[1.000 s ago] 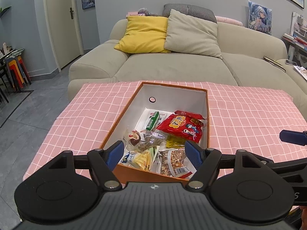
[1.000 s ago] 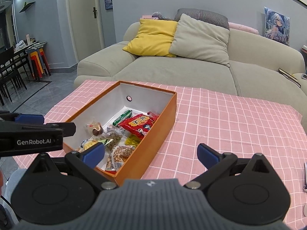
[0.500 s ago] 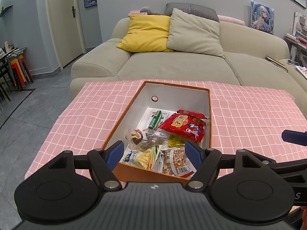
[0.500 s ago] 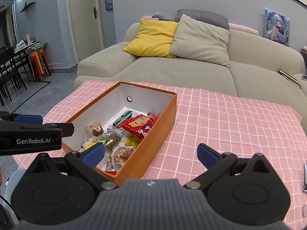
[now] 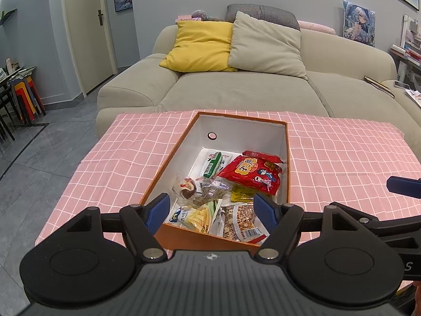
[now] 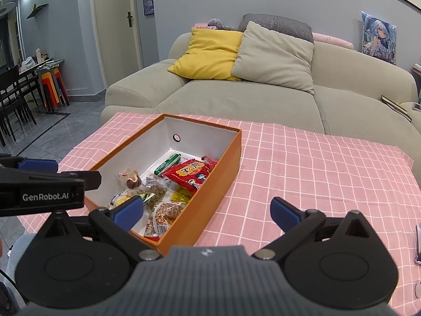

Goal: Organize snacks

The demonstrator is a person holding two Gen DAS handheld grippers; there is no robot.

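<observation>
Hovering at box's [image 5: 168,166] six o'clock — left gripper [image 5: 211,212] half open, right gripper [image 6: 208,212] wide, both empty — snacks [image 5: 250,172] inside.

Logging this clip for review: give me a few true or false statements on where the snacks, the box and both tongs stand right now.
1. The snacks lie inside the orange box. True.
2. The left tongs grip the red snack bag. False: they are open and hold nothing.
3. The right tongs are open and empty. True.
4. The green stick pack lies on the pink checked tablecloth. False: it is in the box.
5. The box has a lid on. False: its top is open.
</observation>
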